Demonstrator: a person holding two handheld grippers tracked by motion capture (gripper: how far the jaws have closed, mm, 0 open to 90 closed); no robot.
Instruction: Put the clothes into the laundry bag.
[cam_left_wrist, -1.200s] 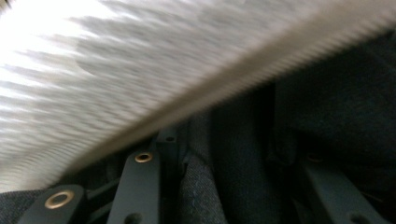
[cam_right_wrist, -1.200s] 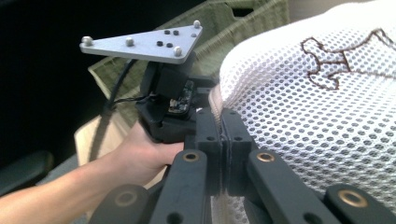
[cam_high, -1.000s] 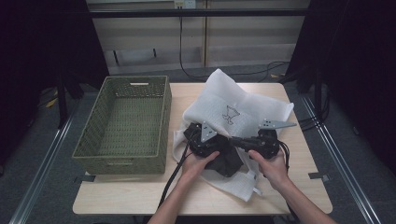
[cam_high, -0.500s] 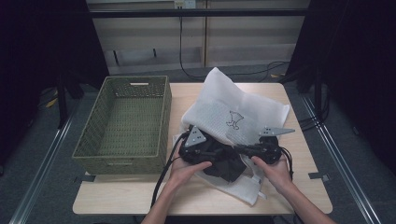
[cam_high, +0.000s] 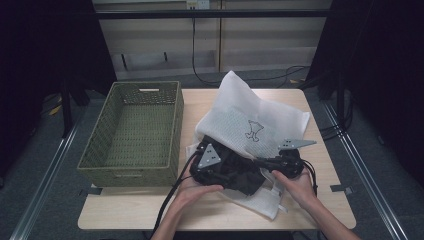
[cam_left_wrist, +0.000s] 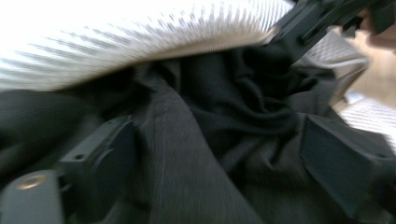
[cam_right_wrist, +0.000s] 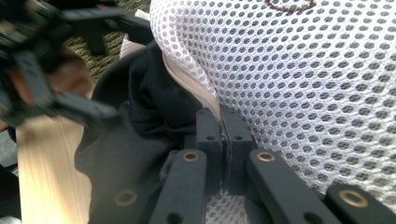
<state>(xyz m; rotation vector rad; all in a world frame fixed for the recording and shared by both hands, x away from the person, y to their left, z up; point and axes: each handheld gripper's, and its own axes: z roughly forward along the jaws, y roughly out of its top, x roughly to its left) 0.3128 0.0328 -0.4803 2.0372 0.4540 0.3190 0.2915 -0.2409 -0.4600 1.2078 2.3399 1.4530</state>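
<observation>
At lower centre of the high view, the black garment (cam_high: 235, 172) lies on the counter (cam_high: 310, 210), partly inside the mouth of the white mesh bag (cam_high: 250, 122). The right gripper (cam_right_wrist: 219, 135) has its fingers pressed together, pinching the bag's zipper edge, while the left gripper (cam_left_wrist: 210, 154) has just been opening; its fingers now stand spread with garment fabric between them, not pressed. Judged from this, loading is part done: the garment's exposed portion remains to be pushed in, and the basket (cam_high: 132, 130) at left is unused.
</observation>
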